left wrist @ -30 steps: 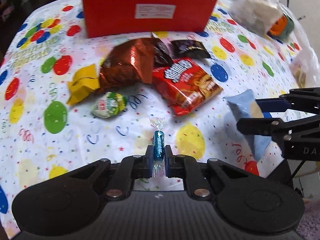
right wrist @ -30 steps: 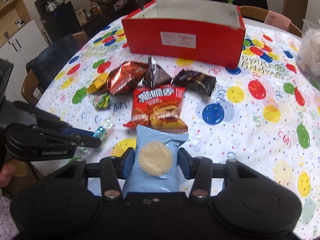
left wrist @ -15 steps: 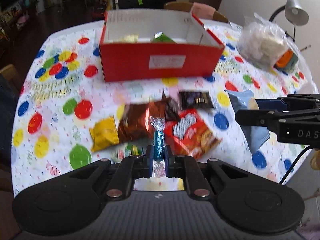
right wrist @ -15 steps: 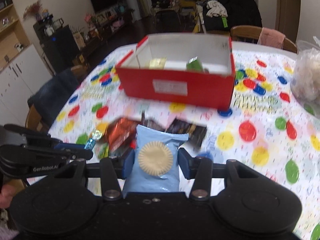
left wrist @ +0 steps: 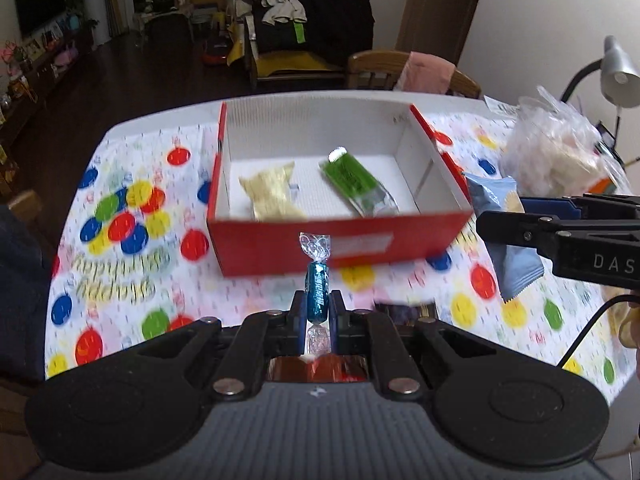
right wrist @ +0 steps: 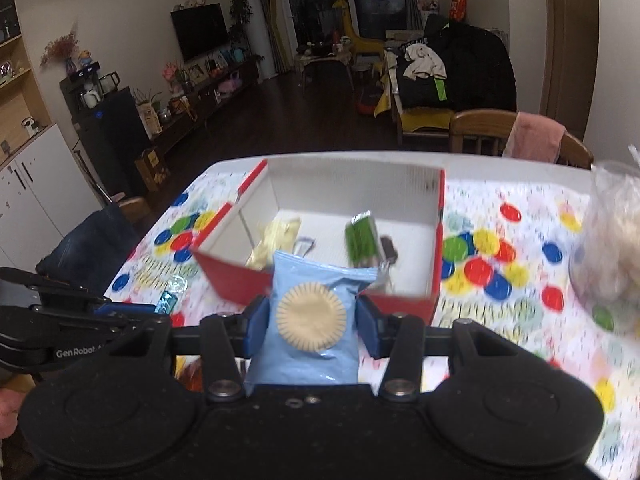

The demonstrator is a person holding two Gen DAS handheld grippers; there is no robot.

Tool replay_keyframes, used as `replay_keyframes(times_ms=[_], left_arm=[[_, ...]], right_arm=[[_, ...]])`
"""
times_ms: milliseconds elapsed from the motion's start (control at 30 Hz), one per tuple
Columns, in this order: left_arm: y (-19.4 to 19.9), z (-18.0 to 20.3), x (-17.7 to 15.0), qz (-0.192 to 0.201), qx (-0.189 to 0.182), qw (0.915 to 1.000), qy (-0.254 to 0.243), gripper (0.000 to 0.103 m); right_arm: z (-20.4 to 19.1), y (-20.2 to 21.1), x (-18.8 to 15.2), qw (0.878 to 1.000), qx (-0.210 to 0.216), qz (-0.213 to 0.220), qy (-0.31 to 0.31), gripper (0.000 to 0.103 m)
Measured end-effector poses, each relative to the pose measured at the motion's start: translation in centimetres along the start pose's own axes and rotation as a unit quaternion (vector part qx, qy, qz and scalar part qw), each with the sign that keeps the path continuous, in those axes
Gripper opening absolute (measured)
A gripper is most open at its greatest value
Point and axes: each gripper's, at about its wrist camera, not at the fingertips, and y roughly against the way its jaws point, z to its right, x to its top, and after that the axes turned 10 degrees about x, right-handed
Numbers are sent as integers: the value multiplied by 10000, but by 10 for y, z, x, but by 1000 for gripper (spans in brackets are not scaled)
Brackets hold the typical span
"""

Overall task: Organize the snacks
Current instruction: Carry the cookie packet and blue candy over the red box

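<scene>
Left wrist view: your left gripper (left wrist: 318, 312) pinches the blue candy (left wrist: 317, 295), right gripper (right wrist: 312, 320) clamps the cookie pack (right wrist: 310, 320), both short of the red box (left wrist: 340, 240); an early release lands them on the tablecloth (left wrist: 132, 272).

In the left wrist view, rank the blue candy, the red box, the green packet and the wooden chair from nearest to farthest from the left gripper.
1. Blue candy: clamped in the left gripper.
2. Red box: ahead on the table, its front wall facing the gripper.
3. Green packet: inside the box, right half.
4. Wooden chair: beyond the table's far edge, right of centre.
</scene>
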Motion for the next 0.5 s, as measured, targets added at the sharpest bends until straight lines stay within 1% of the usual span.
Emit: replay_keyframes(times_ms=[267,500], left_arm=[[-31,3,53,-21,268,9996,52,11],[-63,0,87,-169,528,9984,75,11]], right_arm=[[30,-33,43,9999,41,-65,-119,46],[51,-75,71,9993,54,-316,-176,46]])
